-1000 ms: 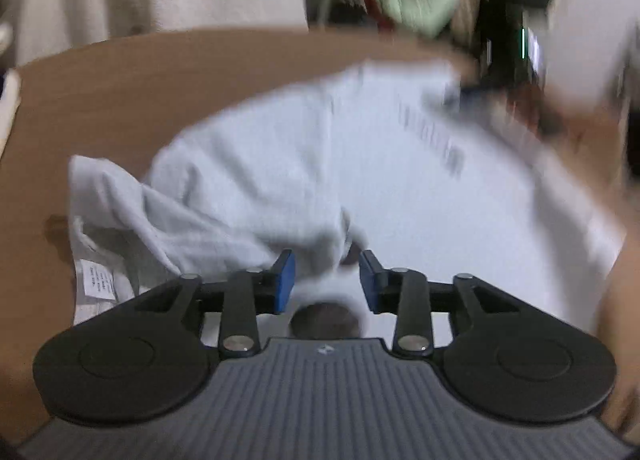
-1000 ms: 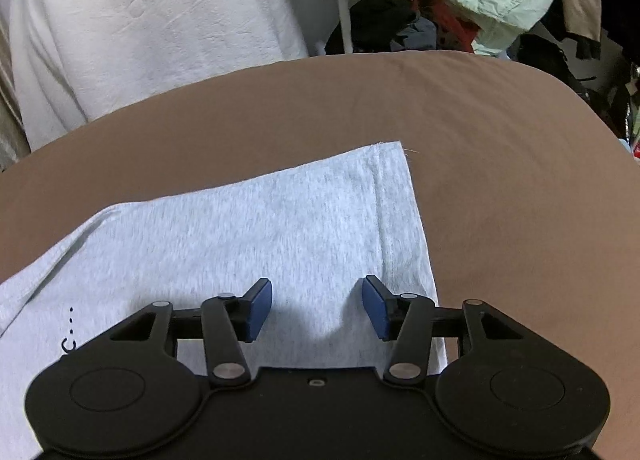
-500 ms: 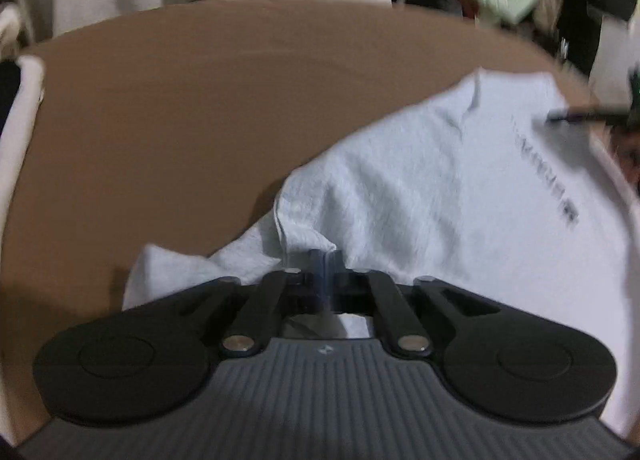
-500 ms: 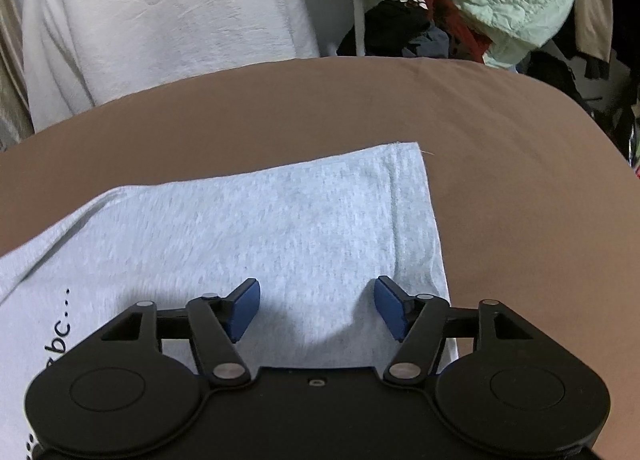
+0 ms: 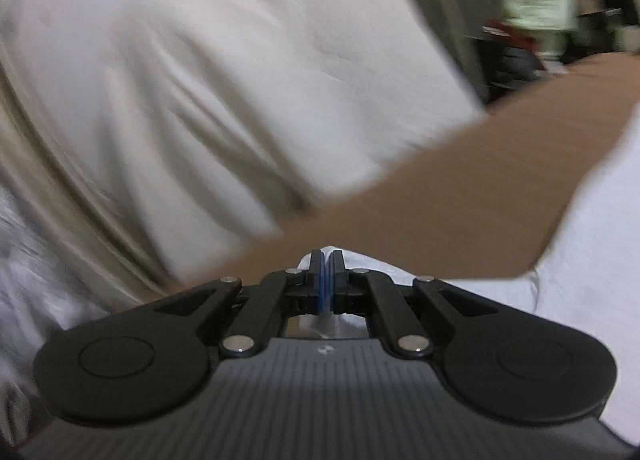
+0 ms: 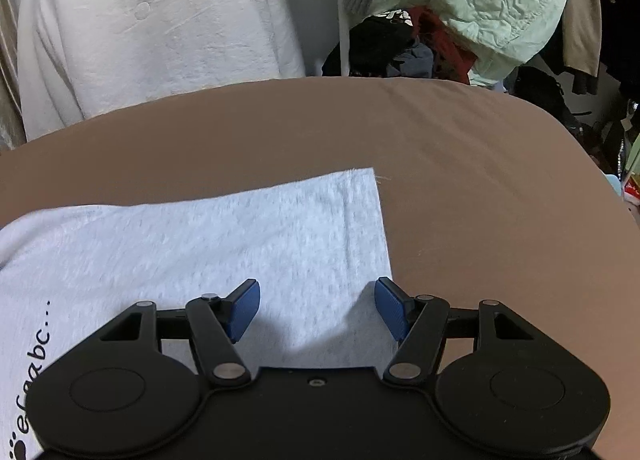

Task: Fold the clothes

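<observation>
Lifted since earlier, left gripper (image 5: 326,280) pinches one grey T-shirt (image 6: 208,244) fold (blurred); right gripper (image 6: 316,310) hovers spread at its 3 o'clock hem on one brown table (image 6: 480,180).

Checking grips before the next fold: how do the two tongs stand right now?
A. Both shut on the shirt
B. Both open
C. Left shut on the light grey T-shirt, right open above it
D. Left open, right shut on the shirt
C: the left tongs have their blue pads pressed together on a bit of the light grey cotton T-shirt, while the right tongs stand spread apart over its hem corner.
</observation>
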